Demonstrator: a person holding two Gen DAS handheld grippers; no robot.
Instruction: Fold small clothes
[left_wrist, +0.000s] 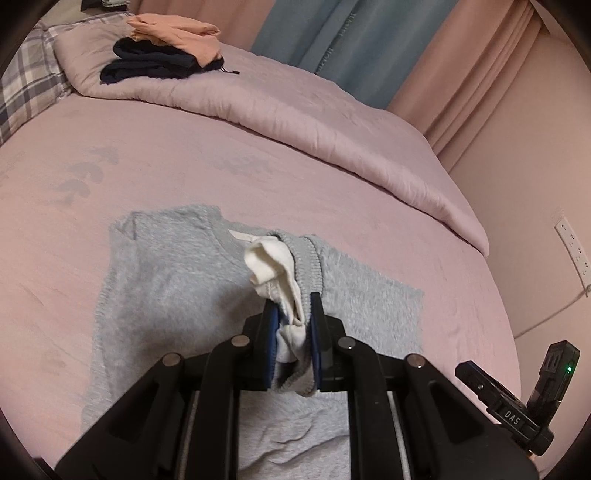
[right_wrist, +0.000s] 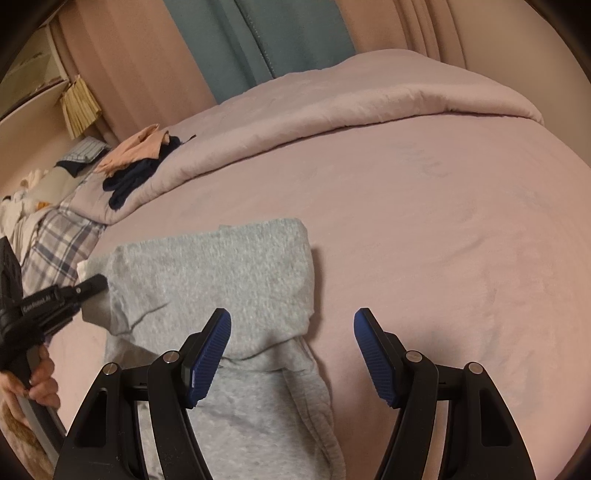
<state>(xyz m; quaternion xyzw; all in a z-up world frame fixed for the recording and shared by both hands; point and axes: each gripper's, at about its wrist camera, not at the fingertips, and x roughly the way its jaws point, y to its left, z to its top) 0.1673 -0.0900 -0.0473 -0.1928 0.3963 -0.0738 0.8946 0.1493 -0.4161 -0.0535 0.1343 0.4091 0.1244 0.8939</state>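
Note:
A grey knit sweater (left_wrist: 166, 295) lies flat on the pink bed sheet (left_wrist: 184, 166), neck towards the far side. My left gripper (left_wrist: 293, 314) is shut on one sleeve, holding its ribbed grey cuff (left_wrist: 308, 266) and white lining (left_wrist: 269, 266) lifted over the sweater's body. In the right wrist view the sweater (right_wrist: 229, 266) lies partly folded, and my right gripper (right_wrist: 291, 321) hovers open over its right edge with nothing between the blue pads (right_wrist: 210, 350). The left gripper (right_wrist: 96, 283) reaches in from the left edge, held by a hand (right_wrist: 40, 376).
A rolled-back pink duvet (left_wrist: 332, 122) runs along the far side of the bed. On it rests a stack of folded peach and navy clothes (left_wrist: 166, 51). A plaid pillow (left_wrist: 22, 92) lies at the far left. Curtains (left_wrist: 332, 37) and a wall with a socket (left_wrist: 572, 247) stand beyond.

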